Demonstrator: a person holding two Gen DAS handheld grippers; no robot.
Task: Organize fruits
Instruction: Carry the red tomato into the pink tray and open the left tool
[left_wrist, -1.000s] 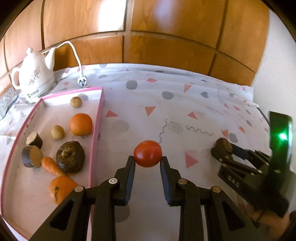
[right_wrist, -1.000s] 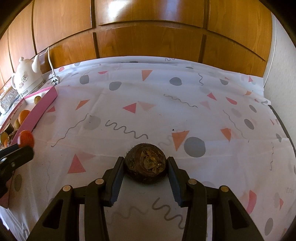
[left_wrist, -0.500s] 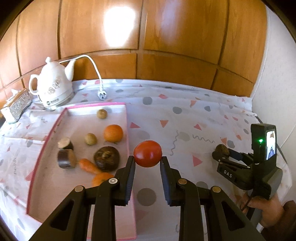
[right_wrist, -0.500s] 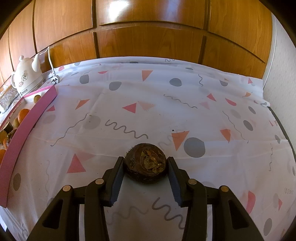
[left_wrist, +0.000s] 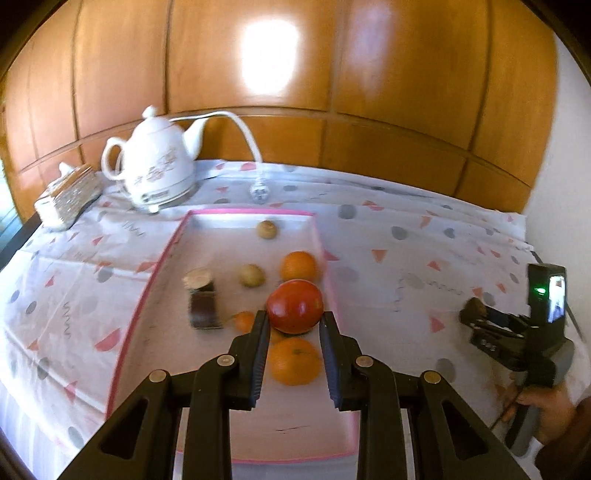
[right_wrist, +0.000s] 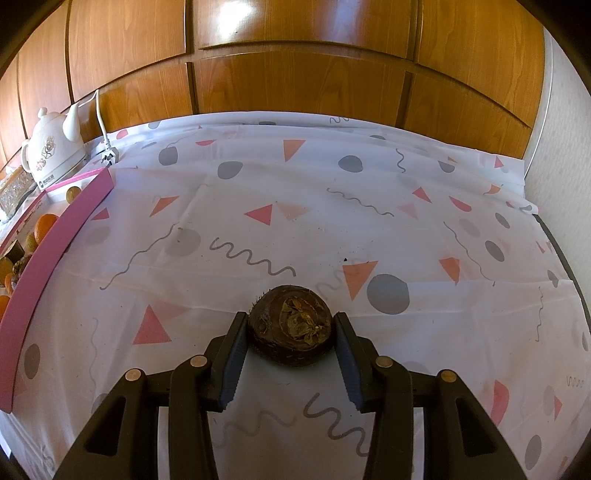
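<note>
- The tomato (left_wrist: 294, 305) sits clamped between the pads of the left hand-held gripper (left_wrist: 293, 325), held in the air above the pink-rimmed tray (left_wrist: 147, 291), over the tray's near right part.
- Inside the tray lie two oranges, one (left_wrist: 298, 266) just beyond the tomato and another (left_wrist: 294, 362) below it, nearer the camera.
- Also in the tray: two small tan round fruits (left_wrist: 252, 275), a dark cut cylinder piece (left_wrist: 201, 295) (blurred), and a bit of carrot (left_wrist: 243, 320) close beside the gripper's left finger.
- The right hand-held gripper (right_wrist: 291, 332) grips a brown, rough round root (right_wrist: 291, 326), which rests on the counter (right_wrist: 369, 206) well to the right of the tray; both pads touch its sides.
- In the left view a person's hand (left_wrist: 546, 410) holds that gripper's handle.
- Beyond the tray's far left corner stand a white kettle (left_wrist: 155, 166) and a patterned box (left_wrist: 68, 194); the kettle's white plug (left_wrist: 258, 192) lies just past the far rim.
- A dotted, triangle-printed cloth covers the counter (wood panelling behind).
</note>
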